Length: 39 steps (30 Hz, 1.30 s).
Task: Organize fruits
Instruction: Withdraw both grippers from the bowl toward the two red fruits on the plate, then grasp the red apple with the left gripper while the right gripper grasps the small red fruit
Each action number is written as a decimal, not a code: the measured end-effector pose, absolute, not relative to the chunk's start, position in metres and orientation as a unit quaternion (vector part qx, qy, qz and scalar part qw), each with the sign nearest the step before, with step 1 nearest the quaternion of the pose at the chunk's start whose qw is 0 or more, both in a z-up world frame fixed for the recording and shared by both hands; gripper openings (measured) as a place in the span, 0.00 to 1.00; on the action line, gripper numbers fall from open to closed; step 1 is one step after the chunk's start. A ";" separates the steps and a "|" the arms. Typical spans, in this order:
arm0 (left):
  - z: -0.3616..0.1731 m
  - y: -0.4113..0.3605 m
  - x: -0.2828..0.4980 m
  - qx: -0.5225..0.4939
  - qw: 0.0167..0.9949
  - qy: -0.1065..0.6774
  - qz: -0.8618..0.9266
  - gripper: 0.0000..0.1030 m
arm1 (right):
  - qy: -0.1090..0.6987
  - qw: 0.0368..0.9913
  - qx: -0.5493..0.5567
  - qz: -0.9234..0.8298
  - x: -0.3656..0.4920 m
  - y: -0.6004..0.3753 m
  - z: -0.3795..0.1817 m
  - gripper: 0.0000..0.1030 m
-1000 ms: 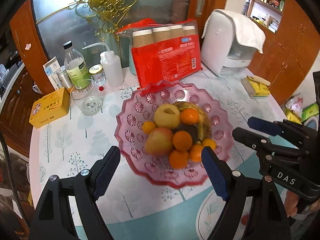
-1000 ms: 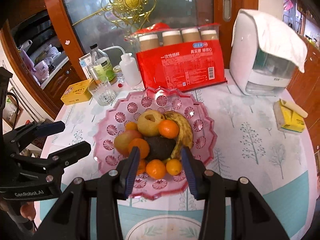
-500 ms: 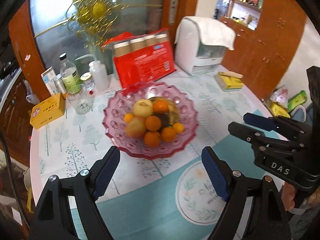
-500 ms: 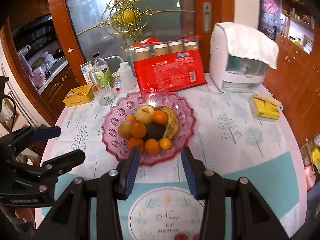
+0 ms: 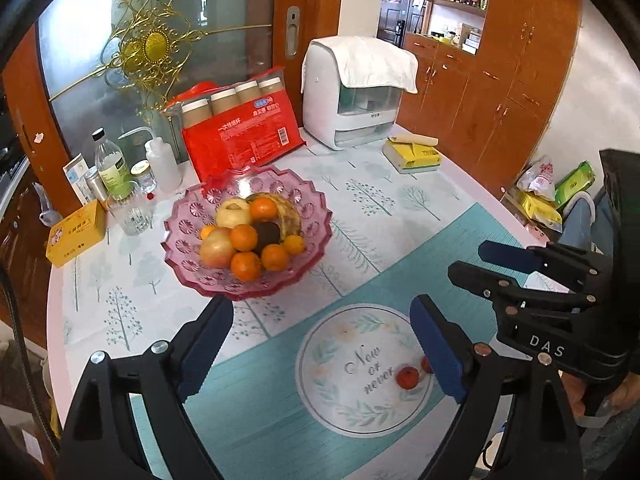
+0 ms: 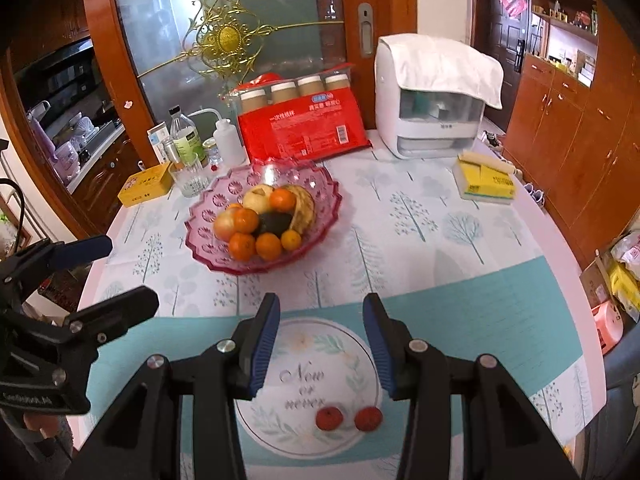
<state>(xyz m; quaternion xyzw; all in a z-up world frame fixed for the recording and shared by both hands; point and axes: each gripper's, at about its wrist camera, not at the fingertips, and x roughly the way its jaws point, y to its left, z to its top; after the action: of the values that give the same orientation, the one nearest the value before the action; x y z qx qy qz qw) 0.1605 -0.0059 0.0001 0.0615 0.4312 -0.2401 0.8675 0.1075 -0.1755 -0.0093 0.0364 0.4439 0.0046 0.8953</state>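
Note:
A pink glass fruit bowl (image 5: 316,208) (image 6: 330,188) stands mid-table, holding oranges (image 5: 244,237), an apple (image 5: 216,247), a pear, a banana (image 6: 302,204) and a dark avocado (image 6: 274,221). Two small red fruits (image 6: 329,418) (image 6: 368,418) lie on the round printed patch near the table's front edge; in the left wrist view one (image 5: 407,377) shows fully and the other is half hidden by a finger. My left gripper (image 5: 320,320) (image 6: 130,270) hovers short of the bowl, its jaws opening with nothing between them. My right gripper (image 6: 322,312) (image 5: 470,260) is open and empty above the patch.
Behind the bowl stand a red pack of paper cups (image 6: 304,128), a white appliance under a cloth (image 6: 436,96), bottles (image 5: 110,164), a glass (image 6: 191,178) and a yellow box (image 5: 76,232). A yellow tissue pack (image 6: 486,182) lies at the right. Wooden cabinets line the right side.
Both grippers drew back from the bowl and rose, so it now sits farther off. The printed patch and two red fruits came into view. The left jaws widened a little.

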 end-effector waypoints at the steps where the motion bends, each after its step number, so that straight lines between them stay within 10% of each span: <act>1: -0.002 -0.010 0.158 0.060 0.868 0.432 -0.237 0.87 | 0.446 0.894 0.036 0.008 0.105 -0.181 -0.012 0.43; 24: -0.156 -0.105 0.093 0.057 0.823 0.526 -0.207 0.86 | 0.532 0.841 0.027 0.093 0.067 -0.260 -0.140 0.43; 39: -0.209 -0.103 0.103 0.000 0.804 0.561 -0.194 0.54 | 0.533 0.834 0.007 0.139 0.058 -0.245 -0.167 0.43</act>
<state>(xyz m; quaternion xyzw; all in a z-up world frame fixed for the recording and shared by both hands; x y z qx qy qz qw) 0.1027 -0.1027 -0.2088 -0.0001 0.5614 -0.1945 0.8044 0.0584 -0.2451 -0.1672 0.0068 0.5332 0.1391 0.8345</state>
